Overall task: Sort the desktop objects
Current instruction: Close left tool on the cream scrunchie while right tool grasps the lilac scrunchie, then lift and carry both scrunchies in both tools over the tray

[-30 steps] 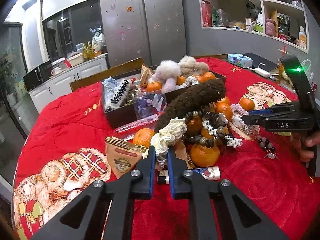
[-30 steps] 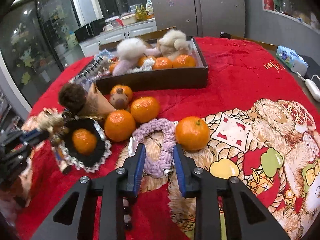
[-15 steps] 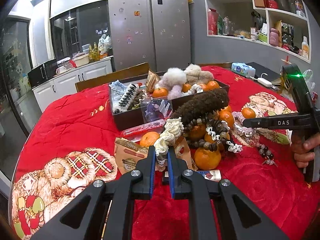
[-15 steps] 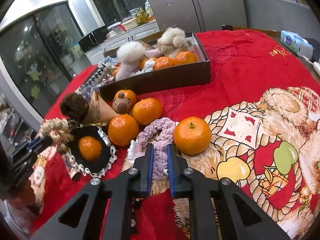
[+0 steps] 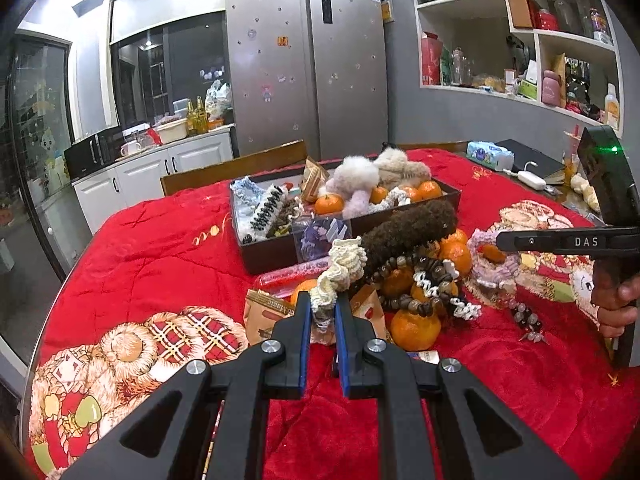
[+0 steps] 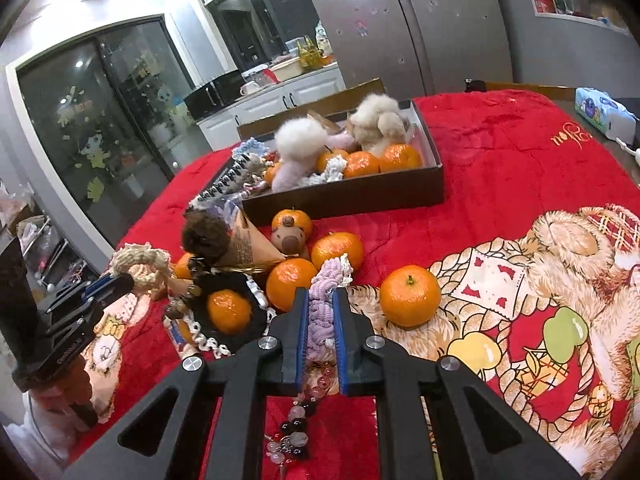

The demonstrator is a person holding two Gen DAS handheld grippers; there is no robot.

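The right gripper, open around the purple scrunchie a second ago, has been closed on it, and the scrunchie has been raised off the red cloth. The cream scrunchie in the left gripper has been lifted higher above the oranges.

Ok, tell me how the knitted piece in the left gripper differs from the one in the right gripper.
Colour: the cream crocheted scrunchie in the left gripper is off-white; the lilac crocheted scrunchie in the right gripper is pale purple.
Surroundings: the cream one lies against the dark brown fuzzy piece; the lilac one lies among loose oranges.
Shared: both are ruffled yarn loops clamped between shut jaws.
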